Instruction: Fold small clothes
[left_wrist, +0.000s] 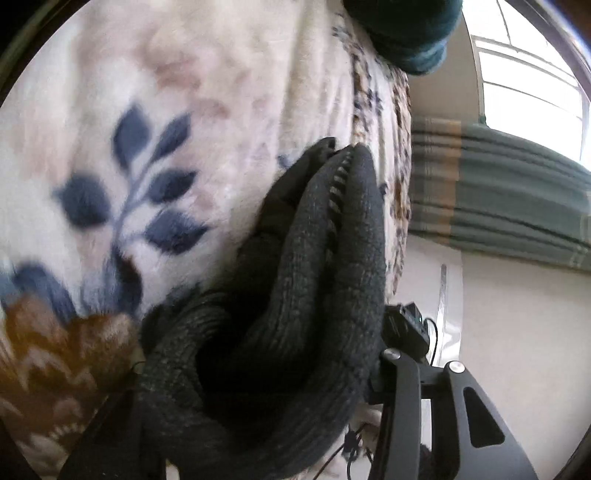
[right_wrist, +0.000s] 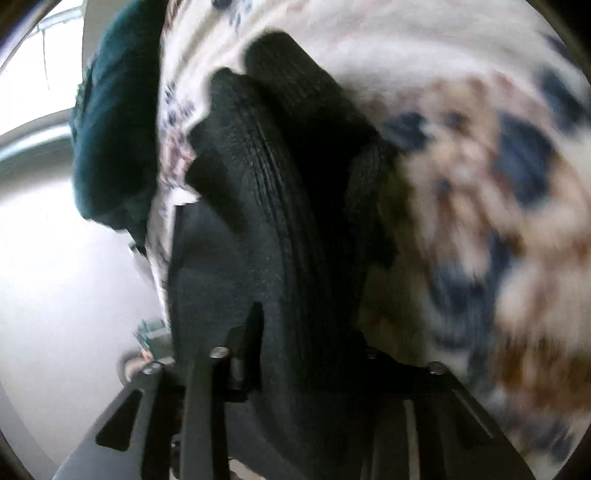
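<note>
1. A dark knitted garment (left_wrist: 295, 295) is bunched into thick ribbed folds directly in front of both cameras; in the right wrist view the same dark knit (right_wrist: 273, 229) fills the centre of the frame; its exact type cannot be told.
2. The garment is seen lying against a fleece blanket (left_wrist: 166, 110), white with blue leaf prints and brown patches; it is located close to the blanket's edge, where the blanket drops away toward the room; in the right wrist view the blanket (right_wrist: 480, 184) is blurred.
3. The left gripper (left_wrist: 258, 424) is buried in the knit; only its black linkage arms are shown at the bottom of the frame; the fingertips are hidden by fabric, so it cannot be told whether the garment is grasped.
4. The right gripper (right_wrist: 295, 369) is likewise covered by the knit between its arms; whether it is clenched or released cannot be told.
5. A dark teal cloth item (left_wrist: 406, 29) is seen on the blanket near its edge, apart from the garment; it also appears in the right wrist view (right_wrist: 118, 140).
6. A green striped curtain (left_wrist: 498, 199) and a bright window (left_wrist: 532, 81) are shown beyond the blanket's edge.
</note>
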